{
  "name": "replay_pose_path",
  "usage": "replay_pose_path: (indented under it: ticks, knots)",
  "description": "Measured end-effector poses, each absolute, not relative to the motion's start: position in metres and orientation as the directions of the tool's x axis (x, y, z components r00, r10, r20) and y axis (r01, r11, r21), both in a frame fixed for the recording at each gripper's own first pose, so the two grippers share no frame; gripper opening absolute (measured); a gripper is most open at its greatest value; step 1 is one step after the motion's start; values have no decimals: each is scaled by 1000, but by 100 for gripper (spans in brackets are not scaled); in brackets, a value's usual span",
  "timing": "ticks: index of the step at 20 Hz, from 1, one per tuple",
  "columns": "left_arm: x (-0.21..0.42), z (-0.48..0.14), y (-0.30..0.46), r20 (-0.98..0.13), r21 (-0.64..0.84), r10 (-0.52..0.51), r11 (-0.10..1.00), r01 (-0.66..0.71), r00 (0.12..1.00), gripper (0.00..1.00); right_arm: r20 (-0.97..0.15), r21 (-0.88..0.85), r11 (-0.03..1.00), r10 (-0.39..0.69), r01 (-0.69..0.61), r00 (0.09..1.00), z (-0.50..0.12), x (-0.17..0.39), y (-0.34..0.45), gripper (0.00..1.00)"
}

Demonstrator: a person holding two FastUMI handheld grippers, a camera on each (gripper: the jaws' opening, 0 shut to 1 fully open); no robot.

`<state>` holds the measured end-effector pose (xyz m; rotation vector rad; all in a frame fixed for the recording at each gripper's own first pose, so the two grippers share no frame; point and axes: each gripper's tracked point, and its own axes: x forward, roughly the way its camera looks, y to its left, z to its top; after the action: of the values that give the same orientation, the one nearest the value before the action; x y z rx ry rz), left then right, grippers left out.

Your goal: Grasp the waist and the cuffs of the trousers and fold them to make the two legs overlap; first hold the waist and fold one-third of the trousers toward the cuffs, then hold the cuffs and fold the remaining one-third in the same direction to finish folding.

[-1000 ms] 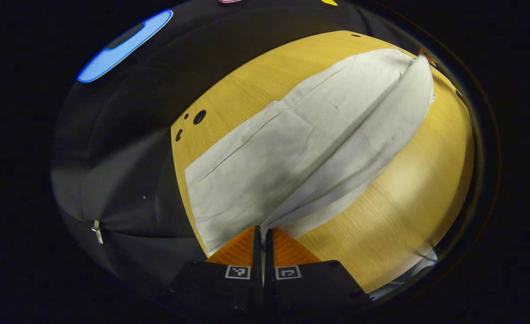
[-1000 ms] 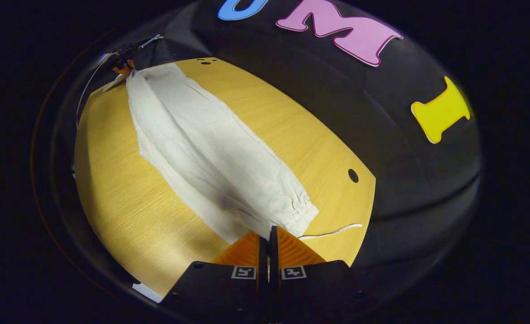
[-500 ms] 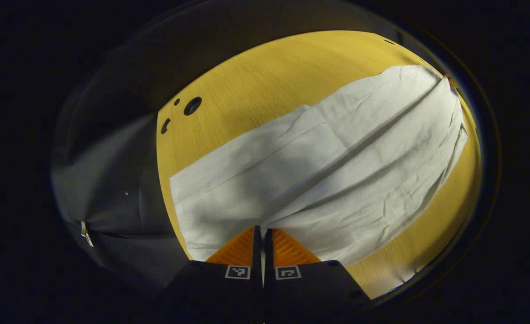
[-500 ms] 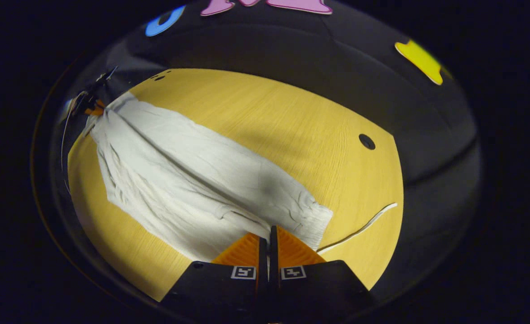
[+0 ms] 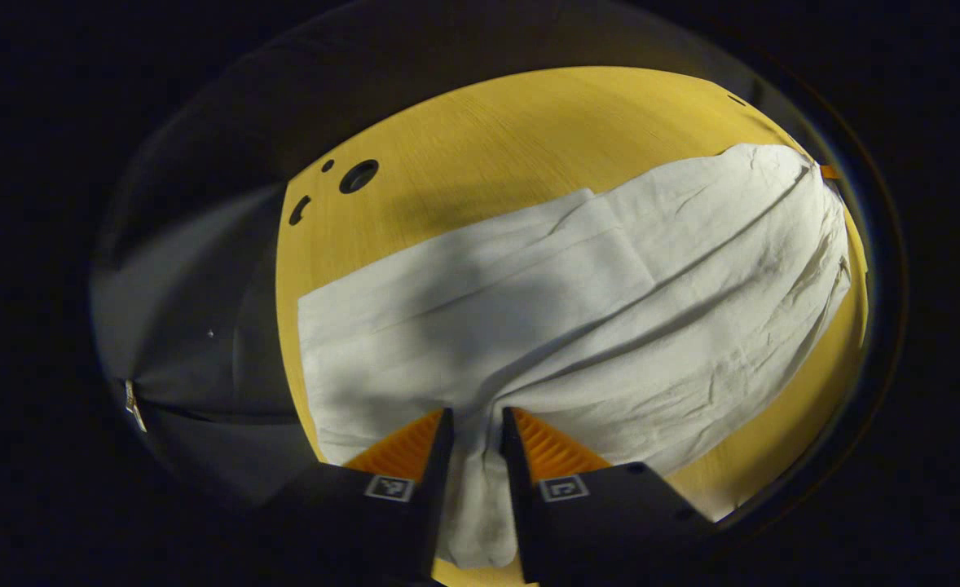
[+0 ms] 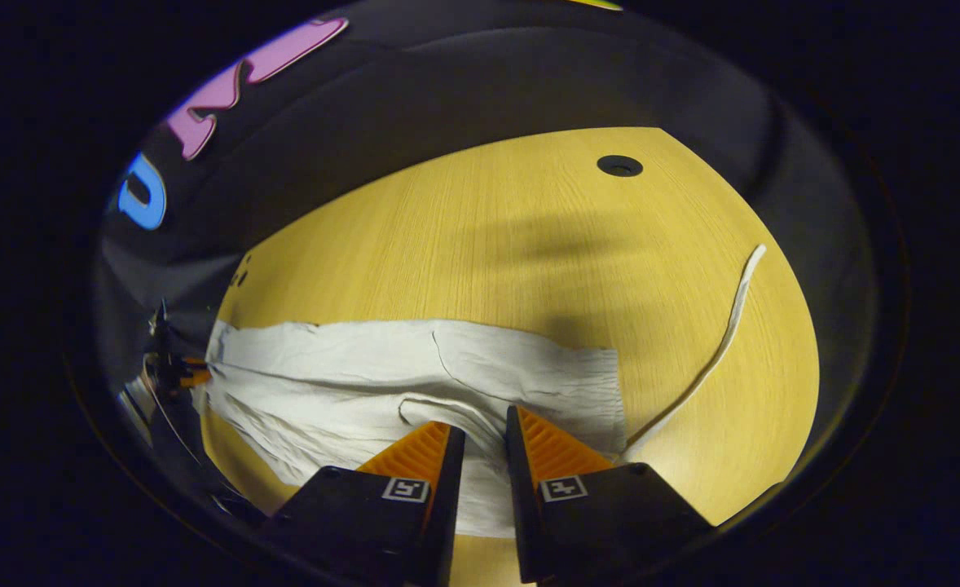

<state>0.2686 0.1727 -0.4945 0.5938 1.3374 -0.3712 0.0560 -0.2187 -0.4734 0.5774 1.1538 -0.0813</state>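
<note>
Two legs of the white trousers (image 5: 578, 310) lie overlapped across the wooden table (image 5: 529, 130), mid-frame, while the left gripper (image 5: 477, 424) at the cuffs and right gripper (image 6: 484, 444) at the waist stand slightly parted with cloth between, suggesting release; next, regrasp the waist and fold it cuffward.

The trousers (image 5: 578, 310) are plain off-white cloth with no print, greyed where shadow falls across them. A drawstring (image 6: 720, 346) of the same off-white trails from the waist. The worktop (image 6: 529, 244) is yellow wood with a fine straight grain, dotted by a few black round holes (image 5: 358, 175).
</note>
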Motion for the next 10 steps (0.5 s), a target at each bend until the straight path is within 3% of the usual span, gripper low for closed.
replay_pose_path:
  ticks: [3, 4, 5, 7, 10]
  knots:
    - [270, -480, 179, -967, 184, 47, 805, 564, 249, 67, -843, 447, 804, 231, 392, 486, -458, 62, -225, 39]
    - [268, -475, 181, -966, 189, 49, 807, 559, 256, 85, -839, 451, 800, 229, 396, 493, -454, 62, -226, 40]
    - [267, -473, 185, -962, 198, 53, 807, 556, 266, 94, -842, 445, 807, 229, 389, 489, -452, 60, -226, 41]
    - [265, -465, 191, -954, 224, 64, 799, 558, 292, 98, -857, 398, 843, 202, 361, 474, -451, 55, -230, 42]
    - [259, -457, 200, -943, 257, 83, 797, 546, 324, 98, -856, 356, 863, 146, 358, 496, -443, 56, -243, 98]
